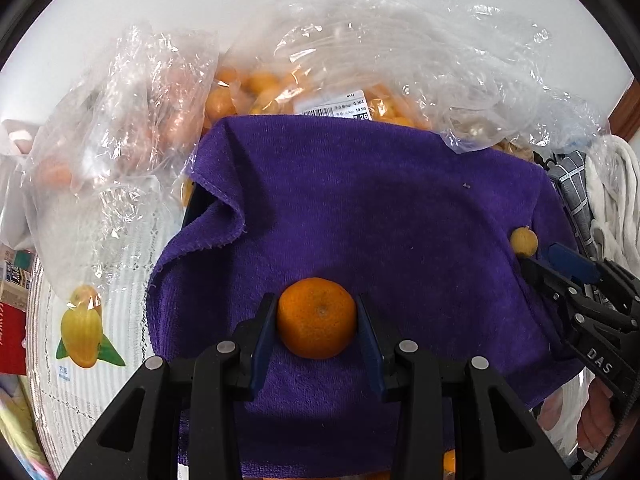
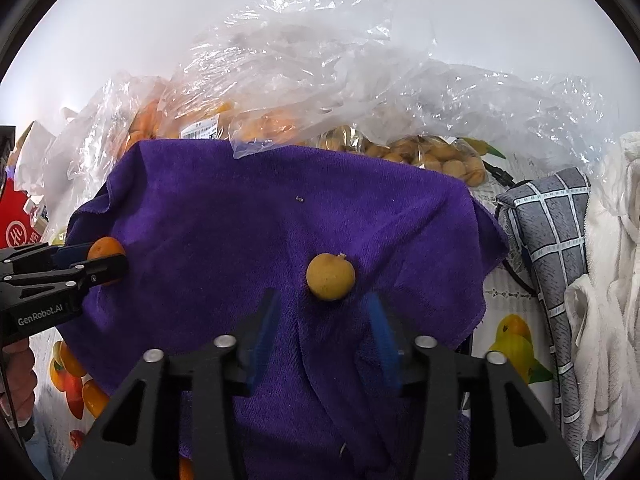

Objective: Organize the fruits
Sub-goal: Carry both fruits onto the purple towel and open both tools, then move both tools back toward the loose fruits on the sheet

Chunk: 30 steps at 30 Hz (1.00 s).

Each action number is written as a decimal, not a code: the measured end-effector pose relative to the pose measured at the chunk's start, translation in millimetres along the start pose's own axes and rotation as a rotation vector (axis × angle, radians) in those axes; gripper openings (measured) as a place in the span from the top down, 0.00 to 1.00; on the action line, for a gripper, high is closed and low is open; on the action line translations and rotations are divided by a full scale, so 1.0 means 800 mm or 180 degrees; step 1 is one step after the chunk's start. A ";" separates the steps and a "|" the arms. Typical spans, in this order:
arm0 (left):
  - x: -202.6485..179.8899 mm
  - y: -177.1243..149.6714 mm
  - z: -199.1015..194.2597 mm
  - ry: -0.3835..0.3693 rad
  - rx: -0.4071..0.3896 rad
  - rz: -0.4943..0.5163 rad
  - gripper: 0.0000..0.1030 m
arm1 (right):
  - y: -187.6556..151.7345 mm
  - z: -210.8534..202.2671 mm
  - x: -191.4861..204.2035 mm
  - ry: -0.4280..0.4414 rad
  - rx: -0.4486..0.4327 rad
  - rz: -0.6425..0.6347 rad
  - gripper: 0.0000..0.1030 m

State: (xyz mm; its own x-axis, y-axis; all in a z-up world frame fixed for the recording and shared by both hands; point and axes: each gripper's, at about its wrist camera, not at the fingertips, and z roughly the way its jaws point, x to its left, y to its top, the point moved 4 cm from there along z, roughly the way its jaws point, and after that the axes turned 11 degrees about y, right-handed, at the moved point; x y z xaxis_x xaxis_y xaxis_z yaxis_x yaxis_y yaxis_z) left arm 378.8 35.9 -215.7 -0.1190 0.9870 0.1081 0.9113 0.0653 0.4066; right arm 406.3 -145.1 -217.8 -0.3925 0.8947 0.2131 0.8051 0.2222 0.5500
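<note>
My left gripper (image 1: 317, 316) is shut on an orange mandarin (image 1: 317, 318), held on or just above a purple towel (image 1: 360, 208). It also shows at the left of the right wrist view (image 2: 105, 264). My right gripper (image 2: 324, 312) is open, its blue pads either side of and just short of a small yellow-brown fruit (image 2: 330, 277) lying on the towel (image 2: 280, 220). That fruit shows in the left wrist view (image 1: 524, 241), right by the right gripper's fingertips (image 1: 538, 270).
Clear plastic bags of orange fruit (image 1: 256, 92) and of small tan fruit (image 2: 436, 156) lie behind the towel. A fruit-print tablecloth (image 1: 88, 320) lies beneath. A grey checked cloth (image 2: 548, 240) and white fabric (image 2: 612, 280) lie at the right.
</note>
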 end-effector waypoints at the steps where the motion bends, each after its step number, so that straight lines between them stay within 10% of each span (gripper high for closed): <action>1: -0.001 0.000 0.001 0.0000 0.0005 -0.0002 0.64 | 0.001 -0.002 0.001 0.0000 -0.0011 -0.0004 0.44; 16: 0.007 0.007 -0.027 0.0036 -0.0071 -0.0031 0.42 | 0.011 -0.051 0.014 -0.0074 -0.0390 0.0073 0.36; 23: 0.017 0.015 -0.074 0.0174 -0.0426 0.0001 0.41 | 0.009 -0.113 0.026 -0.0206 -0.0756 0.0192 0.36; 30: 0.036 0.019 -0.136 -0.0013 -0.0780 -0.0056 0.41 | -0.042 -0.138 0.038 -0.0269 -0.0522 0.0180 0.36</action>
State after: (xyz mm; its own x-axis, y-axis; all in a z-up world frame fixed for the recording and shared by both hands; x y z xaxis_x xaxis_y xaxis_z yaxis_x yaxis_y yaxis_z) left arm 346.5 49.7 -107.9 -0.1319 0.9866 0.0957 0.7861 0.0454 0.6164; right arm 318.1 -167.9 -141.0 -0.3044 0.9349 0.1825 0.7387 0.1108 0.6648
